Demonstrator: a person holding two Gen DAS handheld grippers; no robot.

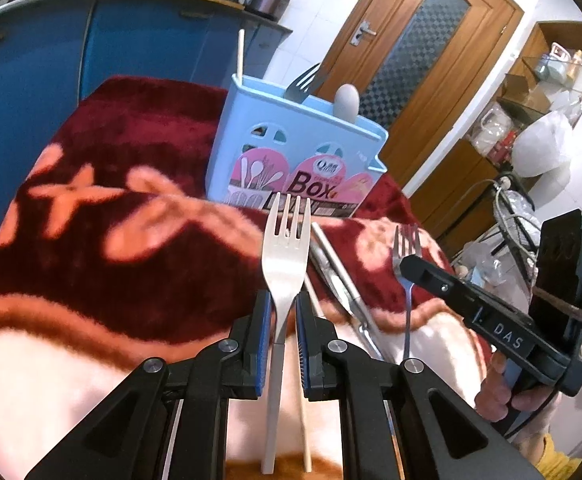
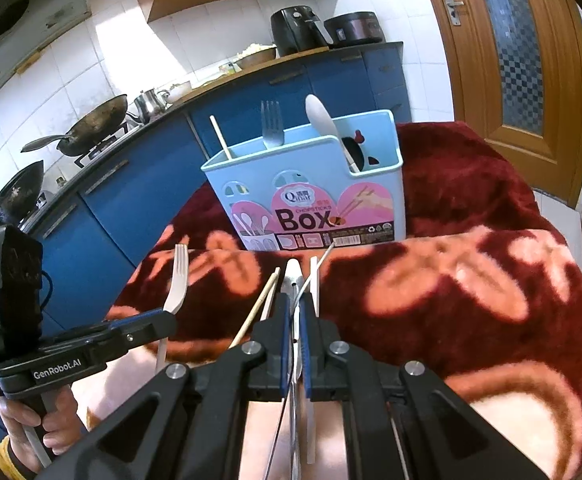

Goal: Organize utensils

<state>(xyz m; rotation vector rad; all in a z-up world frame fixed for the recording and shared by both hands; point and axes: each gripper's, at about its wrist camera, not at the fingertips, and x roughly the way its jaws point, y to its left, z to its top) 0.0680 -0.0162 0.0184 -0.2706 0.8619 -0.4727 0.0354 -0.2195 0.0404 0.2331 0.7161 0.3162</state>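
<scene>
Blue utensil box [image 1: 291, 148] stands upright on the red blanket [image 1: 131, 152]. Left hand-held gripper [image 1: 283, 316] clamps the pale fork [image 1: 285, 256] by its neck; right hand-held gripper [image 2: 297, 320] pinches a steel fork [image 1: 407, 256] edge-on. Best lift high, tines up, then lower straight in.

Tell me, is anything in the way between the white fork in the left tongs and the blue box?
Nothing visible is. The white fork points at the blue box across bare blanket; the box's front rim is open.
</scene>
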